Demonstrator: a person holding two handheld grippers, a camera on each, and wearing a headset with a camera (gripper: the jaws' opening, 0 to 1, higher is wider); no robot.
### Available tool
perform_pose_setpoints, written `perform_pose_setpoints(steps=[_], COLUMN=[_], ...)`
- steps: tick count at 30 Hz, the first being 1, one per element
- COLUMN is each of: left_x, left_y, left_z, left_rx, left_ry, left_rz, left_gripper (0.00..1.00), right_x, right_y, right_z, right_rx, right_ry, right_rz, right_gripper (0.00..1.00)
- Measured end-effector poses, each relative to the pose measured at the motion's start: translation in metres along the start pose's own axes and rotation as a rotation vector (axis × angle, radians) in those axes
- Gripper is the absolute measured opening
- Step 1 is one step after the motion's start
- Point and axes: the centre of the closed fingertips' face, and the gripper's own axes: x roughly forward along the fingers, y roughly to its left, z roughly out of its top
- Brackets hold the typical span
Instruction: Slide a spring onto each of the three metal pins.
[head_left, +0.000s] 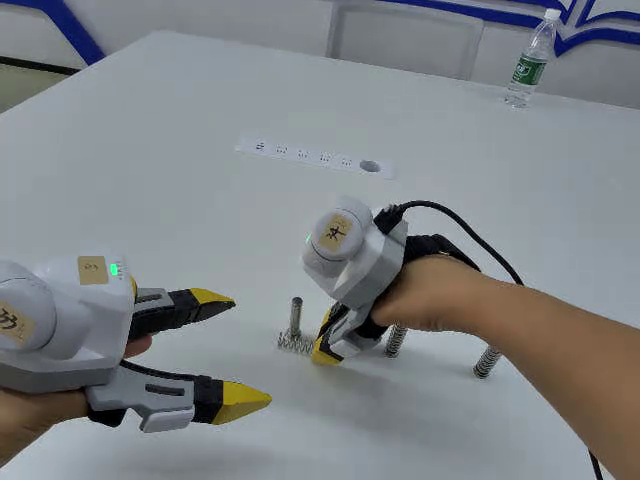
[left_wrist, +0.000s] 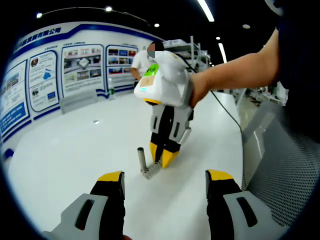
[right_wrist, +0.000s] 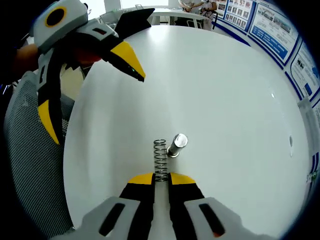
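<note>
An office or company showroom, not a home; a large white desk (head_left: 150, 130) has a power socket strip (head_left: 315, 157) set flush into its top and a water bottle (head_left: 530, 58) near its far edge; blue-trimmed display boards (left_wrist: 82, 67) with photos and text line the wall; strip lights (left_wrist: 206, 10) run across a dark ceiling; a mesh office chair (left_wrist: 280, 160) stands beside the desk

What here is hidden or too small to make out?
Head view: the rear spring is half hidden behind the hand; what it stands on is unclear.
Head view: the bottle label is too small to read.
Right gripper view: the held spring vanishes between the jaws of the right gripper.
Left gripper view: print on the wall posters is too small.
</note>
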Motion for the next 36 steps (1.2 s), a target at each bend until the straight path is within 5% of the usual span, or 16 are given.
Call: perform_pose_setpoints(steps=[16, 36], left_x=[0.007, 0.020], left_y=[-0.010, -0.035], left_z=[-0.002, 0.013], left_rx=[0.009, 0.038], left_ry=[0.011, -0.013], left_rz=[-0.033, -0.130], left_gripper=[0.64, 0.48], right_x=[-0.030, -0.072], right_y=[0.019, 0.058], right_z=[-0.006, -0.004], right_rx=[-0.046, -0.177], right_ry=[-0.013, -0.032], right_rz=[0.019, 0.044], right_gripper=[0.11, 0.11])
